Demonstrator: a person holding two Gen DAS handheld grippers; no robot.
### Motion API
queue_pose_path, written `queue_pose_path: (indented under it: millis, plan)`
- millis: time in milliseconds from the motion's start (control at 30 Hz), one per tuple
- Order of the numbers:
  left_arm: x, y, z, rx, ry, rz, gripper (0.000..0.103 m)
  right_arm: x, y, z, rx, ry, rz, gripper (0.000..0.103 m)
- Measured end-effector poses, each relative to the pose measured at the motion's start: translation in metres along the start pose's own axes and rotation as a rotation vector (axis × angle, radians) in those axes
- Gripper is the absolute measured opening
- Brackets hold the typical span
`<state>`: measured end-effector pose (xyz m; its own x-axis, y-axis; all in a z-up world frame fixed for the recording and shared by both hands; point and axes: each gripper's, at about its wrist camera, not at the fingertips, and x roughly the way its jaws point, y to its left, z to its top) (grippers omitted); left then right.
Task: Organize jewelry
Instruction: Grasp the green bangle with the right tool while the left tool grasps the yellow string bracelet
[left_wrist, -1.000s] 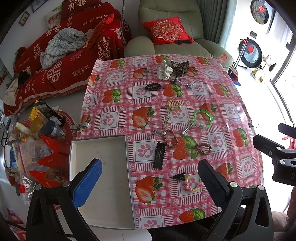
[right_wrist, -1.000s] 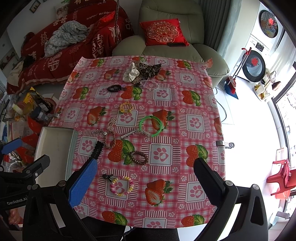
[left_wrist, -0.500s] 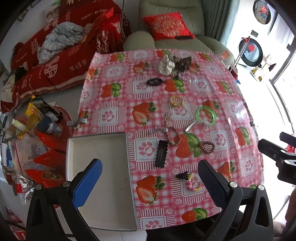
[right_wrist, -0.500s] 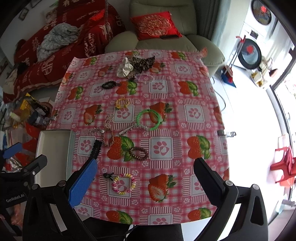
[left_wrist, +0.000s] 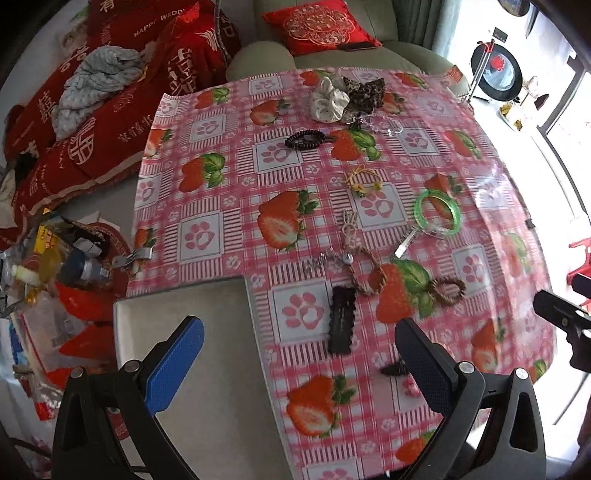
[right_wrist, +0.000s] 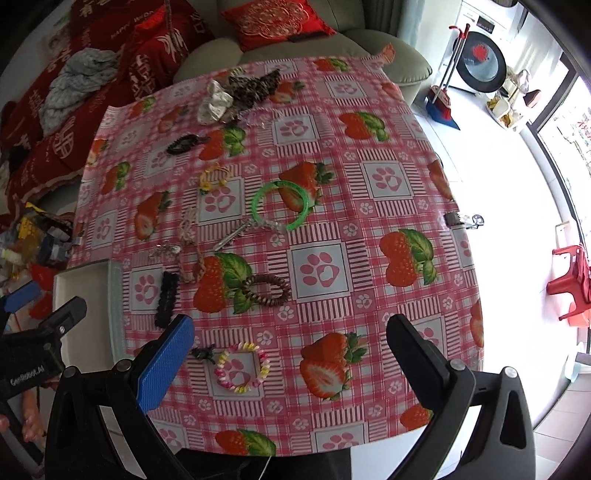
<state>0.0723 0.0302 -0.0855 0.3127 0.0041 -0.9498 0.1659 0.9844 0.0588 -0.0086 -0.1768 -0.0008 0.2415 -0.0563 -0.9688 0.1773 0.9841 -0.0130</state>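
The white tray (left_wrist: 192, 332) lay at the near left corner of the tabletop (right_wrist: 388, 122), bare inside; it looked rigid and light and needed no lifting. The jewelry lay scattered over the strawberry-print cloth, none of it yet in the tray. The green bangle (right_wrist: 281, 204), near the middle, seemed stiff and smooth, likely slippery, so a pinch across its rim would serve best. The black hair clip (left_wrist: 341, 319) lay just beside the tray, flat and hard, best taken across its narrow width. The brown coil tie (right_wrist: 266, 290) and the pastel bead bracelet (right_wrist: 242, 367) looked soft and springy; a pinch on one side of the loop should hold either. The braided cord (left_wrist: 364, 266) and the small silvery chain (left_wrist: 325, 260) lay tangled together and could drag each other along. Both scrunchies (left_wrist: 345, 98) sat at the far edge, well apart from the tray. The left tool (left_wrist: 299, 363) and the right tool (right_wrist: 291, 358) each hovered with fingers spread wide, holding nothing.
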Motion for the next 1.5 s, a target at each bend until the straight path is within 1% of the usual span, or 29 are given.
queue_pose_path:
  millis: [67, 133, 233, 467, 500, 533, 567, 733, 867, 900, 933, 1000, 1133, 1200, 1267, 1300, 1333, 1367, 1433, 1467, 1500]
  plan:
    - [0.014, -0.001, 0.008, -0.012, 0.016, -0.006, 0.103, 0.015, -0.004, 0.005, 0.002, 0.014, -0.009, 0.103]
    - [0.025, -0.003, 0.016, -0.019, 0.014, -0.021, 0.103, 0.028, -0.009, 0.011, 0.012, 0.024, -0.007, 0.103]
    - [0.044, -0.011, 0.030, -0.008, 0.006, -0.009, 0.103, 0.051, -0.017, 0.020, 0.029, 0.050, -0.004, 0.103]
    - [0.091, -0.027, 0.073, -0.065, -0.005, -0.015, 0.103, 0.101, -0.028, 0.051, 0.019, 0.059, 0.004, 0.103]
    - [0.098, -0.029, 0.078, -0.078, -0.002, -0.015, 0.100, 0.110, -0.029, 0.056, 0.020, 0.064, 0.006, 0.103]
    - [0.106, -0.031, 0.085, -0.091, 0.011, -0.016, 0.095, 0.116, -0.030, 0.061, 0.020, 0.068, 0.008, 0.103]
    - [0.112, -0.032, 0.088, -0.101, 0.024, -0.018, 0.095, 0.123, -0.031, 0.066, 0.017, 0.069, 0.010, 0.103]
    - [0.139, -0.039, 0.109, -0.159, 0.051, -0.009, 0.094, 0.141, -0.033, 0.085, -0.016, 0.062, 0.004, 0.103]
    - [0.154, -0.049, 0.126, -0.153, 0.051, -0.011, 0.094, 0.150, -0.036, 0.096, -0.037, 0.058, 0.000, 0.103]
    - [0.159, -0.051, 0.130, -0.147, 0.054, -0.011, 0.089, 0.153, -0.036, 0.099, -0.039, 0.059, 0.001, 0.103]
    - [0.163, -0.053, 0.132, -0.143, 0.060, -0.014, 0.081, 0.155, -0.036, 0.101, -0.041, 0.060, 0.001, 0.102]
    - [0.174, -0.056, 0.136, -0.140, 0.093, -0.020, 0.079, 0.159, -0.037, 0.105, -0.052, 0.065, -0.002, 0.100]
    - [0.185, -0.061, 0.142, -0.136, 0.102, -0.024, 0.079, 0.166, -0.037, 0.111, -0.072, 0.069, -0.006, 0.098]
    - [0.188, -0.065, 0.144, -0.123, 0.105, -0.020, 0.079, 0.168, -0.036, 0.113, -0.084, 0.068, -0.009, 0.094]
    - [0.191, -0.068, 0.146, -0.113, 0.104, -0.009, 0.079, 0.173, -0.034, 0.115, -0.097, 0.074, -0.011, 0.084]
    - [0.192, -0.069, 0.147, -0.110, 0.099, -0.008, 0.079, 0.175, -0.034, 0.116, -0.102, 0.077, -0.010, 0.082]
    - [0.192, -0.070, 0.147, -0.106, 0.098, -0.005, 0.078, 0.178, -0.033, 0.118, -0.109, 0.082, -0.009, 0.076]
    - [0.192, -0.071, 0.147, -0.104, 0.095, -0.010, 0.076, 0.180, -0.031, 0.118, -0.118, 0.085, -0.010, 0.072]
    - [0.189, -0.075, 0.147, -0.085, 0.085, -0.015, 0.064, 0.184, -0.023, 0.118, -0.146, 0.072, -0.026, 0.071]
    - [0.188, -0.078, 0.147, -0.074, 0.082, -0.017, 0.060, 0.185, -0.020, 0.118, -0.163, 0.069, -0.033, 0.069]
    - [0.186, -0.081, 0.147, -0.059, 0.076, -0.022, 0.049, 0.186, -0.017, 0.118, -0.181, 0.067, -0.043, 0.068]
